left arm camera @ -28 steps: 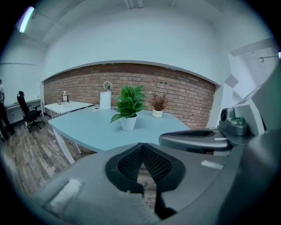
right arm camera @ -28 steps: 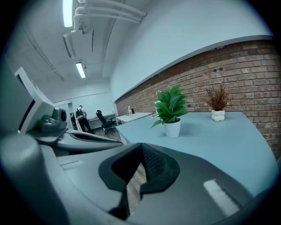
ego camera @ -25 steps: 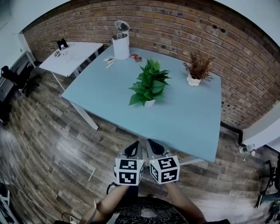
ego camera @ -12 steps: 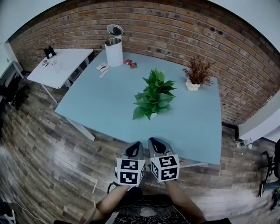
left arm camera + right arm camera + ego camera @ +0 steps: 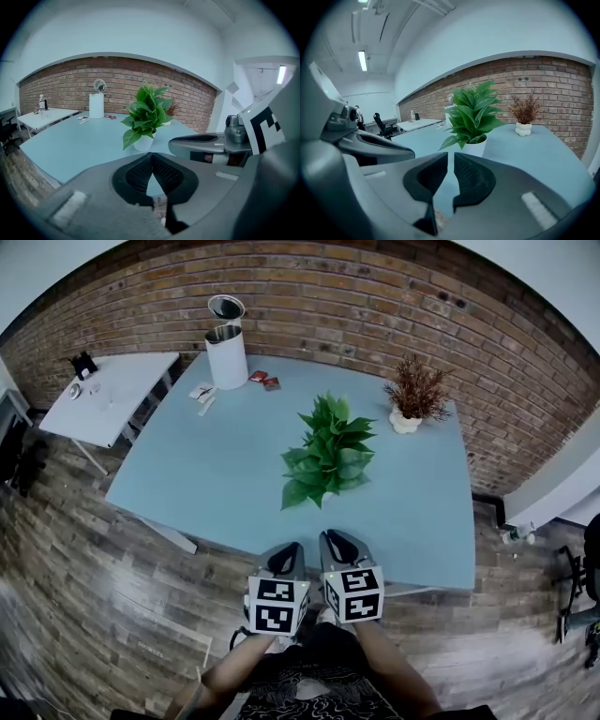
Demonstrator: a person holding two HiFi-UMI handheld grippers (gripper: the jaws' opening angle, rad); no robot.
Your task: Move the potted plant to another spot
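The green potted plant (image 5: 327, 452) in its small white pot stands near the middle of the light blue table (image 5: 206, 474). It shows ahead in the left gripper view (image 5: 145, 117) and the right gripper view (image 5: 474, 117). Both grippers are held side by side at the table's near edge, well short of the plant. My left gripper (image 5: 287, 554) (image 5: 151, 157) is shut and empty, its tips touching. My right gripper (image 5: 335, 542) (image 5: 451, 157) is opening, with a narrow gap and nothing between its jaws.
A dried brown plant in a white pot (image 5: 413, 395) stands at the table's far right corner. A white bin with an open lid (image 5: 226, 351) and small red packets (image 5: 263, 381) sit at the far left. A white side table (image 5: 108, 395) stands left; a brick wall runs behind.
The person and both grippers have come closer to the table's near edge. The plant now lies nearer and more directly ahead. The plant itself has not moved.
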